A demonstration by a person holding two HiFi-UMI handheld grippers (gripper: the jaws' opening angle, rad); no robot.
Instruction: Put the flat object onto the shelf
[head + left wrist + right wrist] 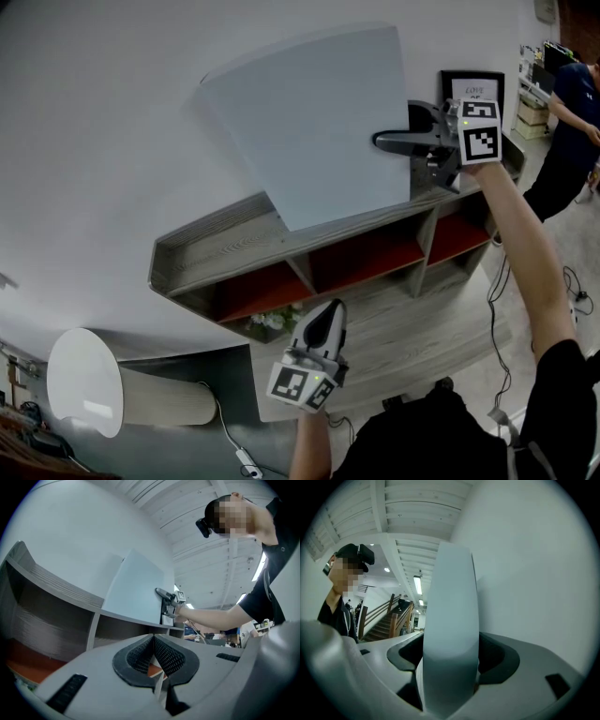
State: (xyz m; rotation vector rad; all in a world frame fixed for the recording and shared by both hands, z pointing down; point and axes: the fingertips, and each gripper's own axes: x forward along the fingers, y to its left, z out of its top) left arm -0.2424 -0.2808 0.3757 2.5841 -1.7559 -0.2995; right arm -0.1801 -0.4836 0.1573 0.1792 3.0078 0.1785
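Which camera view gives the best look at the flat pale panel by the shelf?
Head view: the whole flat panel shows, standing on the shelf top with the right hand-held gripper at its edge. Left gripper view shows it small and slanted; right gripper view only its edge between the jaws.

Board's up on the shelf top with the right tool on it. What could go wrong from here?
The flat board stands upright on the shelf top, gripped only near its right edge by the right tool. Once released, it might tip forward or slide off. A framed picture stands close beside that tool, so pulling back could knock it. The left tool hangs shut and low, too far away to steady the board.
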